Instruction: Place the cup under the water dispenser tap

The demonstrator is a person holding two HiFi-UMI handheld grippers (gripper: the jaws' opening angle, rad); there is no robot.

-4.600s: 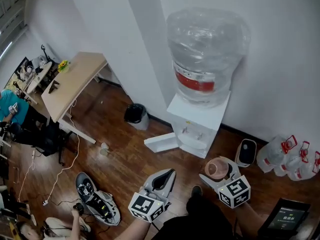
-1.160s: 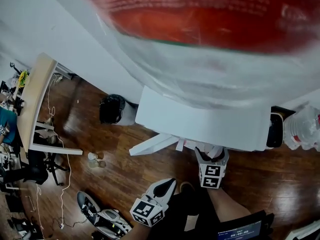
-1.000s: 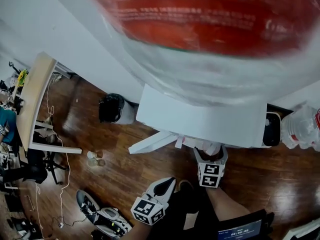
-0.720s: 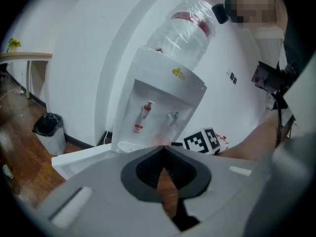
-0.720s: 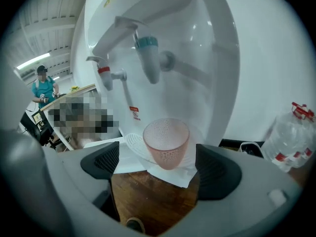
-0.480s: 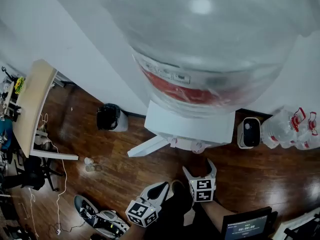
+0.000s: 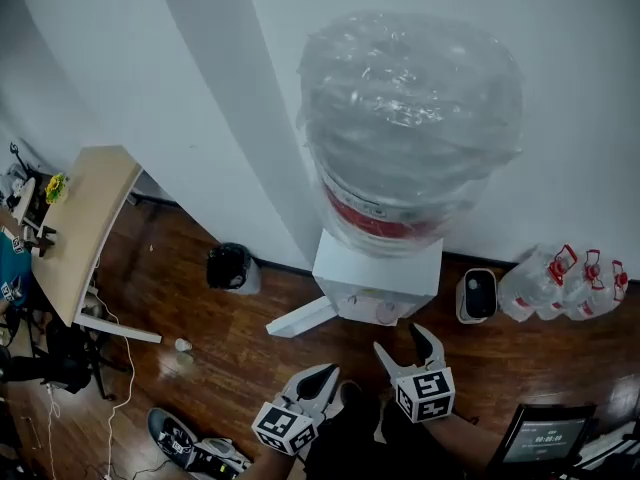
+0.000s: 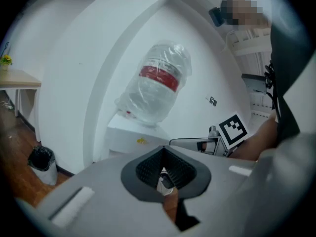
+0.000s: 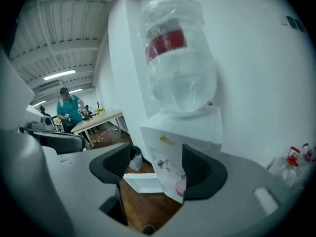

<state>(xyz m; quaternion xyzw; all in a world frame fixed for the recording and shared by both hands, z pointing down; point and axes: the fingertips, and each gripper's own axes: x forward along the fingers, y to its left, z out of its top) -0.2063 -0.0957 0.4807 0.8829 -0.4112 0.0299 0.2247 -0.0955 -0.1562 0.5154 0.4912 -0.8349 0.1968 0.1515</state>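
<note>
Head view: one cup (image 7: 386,313), one dispenser (image 7: 378,266)

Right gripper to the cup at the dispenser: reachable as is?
Likely yes: the cup sits in the open front of the dispenser, and the right gripper faces it, jaws empty and closing, nothing between.

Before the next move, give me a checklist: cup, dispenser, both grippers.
1. Cup set in dispenser: ok.
2. Cup right under a tap: cannot tell, too small.
3. Right gripper off the cup, nothing between its closing jaws: ok.
4. Left gripper shut, empty: ok.
5. Dispenser door shut: not ok, it stands open at the left.
</note>
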